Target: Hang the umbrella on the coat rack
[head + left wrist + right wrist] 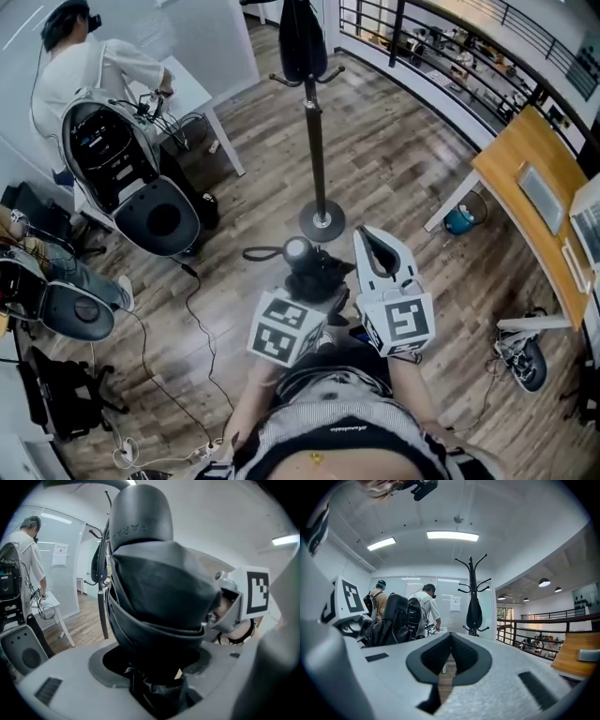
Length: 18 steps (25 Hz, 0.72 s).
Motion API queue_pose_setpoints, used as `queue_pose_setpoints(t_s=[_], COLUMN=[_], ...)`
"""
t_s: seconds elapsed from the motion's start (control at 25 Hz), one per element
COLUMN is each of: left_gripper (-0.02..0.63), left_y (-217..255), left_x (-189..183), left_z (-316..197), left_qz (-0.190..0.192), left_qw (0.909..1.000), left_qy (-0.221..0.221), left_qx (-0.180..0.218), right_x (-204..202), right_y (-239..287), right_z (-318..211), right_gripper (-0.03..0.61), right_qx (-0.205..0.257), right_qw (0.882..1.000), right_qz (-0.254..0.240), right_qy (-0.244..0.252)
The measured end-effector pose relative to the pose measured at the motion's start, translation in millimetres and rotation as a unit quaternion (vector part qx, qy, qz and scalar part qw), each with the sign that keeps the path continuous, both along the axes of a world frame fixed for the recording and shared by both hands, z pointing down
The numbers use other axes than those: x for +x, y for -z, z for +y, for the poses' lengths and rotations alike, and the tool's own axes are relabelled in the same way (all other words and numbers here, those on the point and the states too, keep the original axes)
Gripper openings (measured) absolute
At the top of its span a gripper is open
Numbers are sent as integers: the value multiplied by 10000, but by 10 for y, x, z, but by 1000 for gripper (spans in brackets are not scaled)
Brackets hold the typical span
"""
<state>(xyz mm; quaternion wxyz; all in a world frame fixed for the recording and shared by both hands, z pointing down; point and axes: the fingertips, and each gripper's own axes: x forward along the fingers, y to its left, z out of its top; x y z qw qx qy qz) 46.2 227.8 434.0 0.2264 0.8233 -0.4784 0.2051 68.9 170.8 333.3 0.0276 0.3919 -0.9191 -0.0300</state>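
Two grippers hover near the person's body, the left gripper (314, 281) clamped on the folded black fabric umbrella (298, 251), the right gripper (373, 236) empty, jaws pressed together, with the tall dark metal coat rack (315, 141) farther off.

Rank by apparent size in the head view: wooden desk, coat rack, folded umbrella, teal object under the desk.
1. wooden desk
2. coat rack
3. folded umbrella, enlarged by nearness
4. teal object

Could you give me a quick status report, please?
Left gripper shut on umbrella. Right gripper shut, empty. Coat rack ahead, dark item hanging on it.
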Motion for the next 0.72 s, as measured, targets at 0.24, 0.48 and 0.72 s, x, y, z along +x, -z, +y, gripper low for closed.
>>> queue_pose_setpoints(t_s=[0.24, 0.48, 0.72], left_gripper=[267, 267, 267], left_y=[-45, -125, -159], left_x=[-66, -69, -73], left_z=[-44, -112, -296], left_qz=[-59, -104, -125], left_qw=[9999, 9997, 9997], left_qy=[13, 63, 54], left_qx=[-87, -200, -190], right_x=[-19, -16, -46], right_y=[-75, -136, -103], right_z=[-47, -134, -322], right_gripper=[5, 5, 5], right_qx=[-133, -168, -132], right_qw=[9999, 9998, 9998], right_qz=[11, 64, 51], right_qy=[-26, 53, 116])
